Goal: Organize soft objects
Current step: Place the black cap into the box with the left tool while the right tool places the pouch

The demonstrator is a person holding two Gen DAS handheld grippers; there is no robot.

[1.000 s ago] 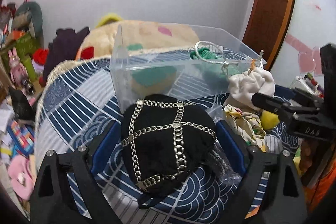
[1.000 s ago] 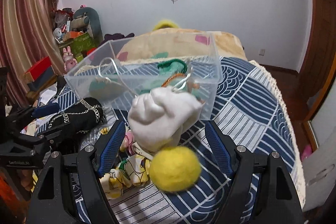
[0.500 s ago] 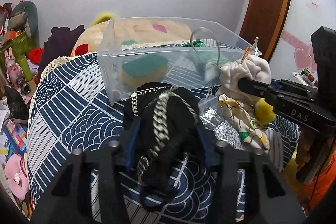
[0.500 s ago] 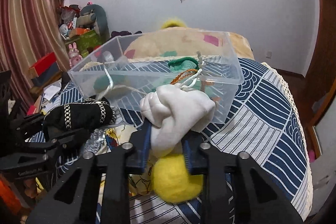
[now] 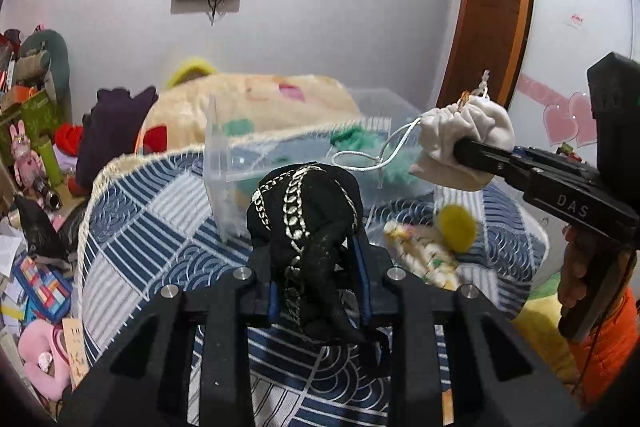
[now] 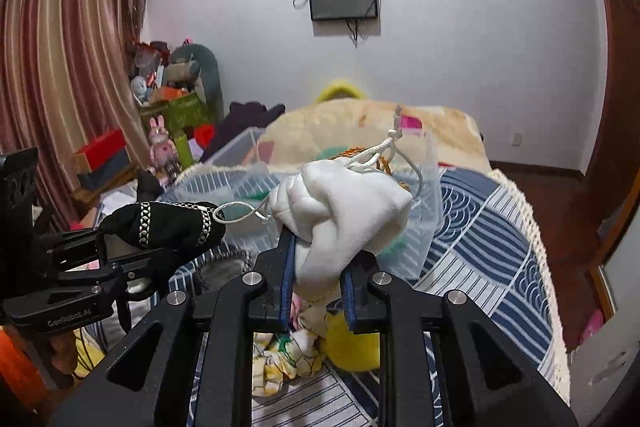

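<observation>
Both grippers loaded, each pinching one soft thing above the bed

Left wrist view: left gripper (image 5: 316, 267) is clamped on the black pouch (image 5: 308, 223) with silver chains, held up just in front of the clear bin (image 5: 224, 163). Right wrist view: right gripper (image 6: 316, 283) squeezes the white drawstring bag (image 6: 344, 223), bin behind it, yellow ball (image 6: 352, 343) and printed cloth (image 6: 288, 355) lying on the blue quilt (image 6: 492, 247) underneath.

Left gripper (image 5: 316, 279) jaws clamp the chain-wrapped pouch (image 5: 306, 223) — storage bin (image 5: 218, 187) just beyond the jaws, on the bed (image 5: 132, 227). Right gripper (image 6: 316, 291) jaws clamp the drawstring bag (image 6: 344, 223); felt ball (image 6: 352, 343) and patterned cloth (image 6: 288, 359) below them, bin behind the bag.
</observation>
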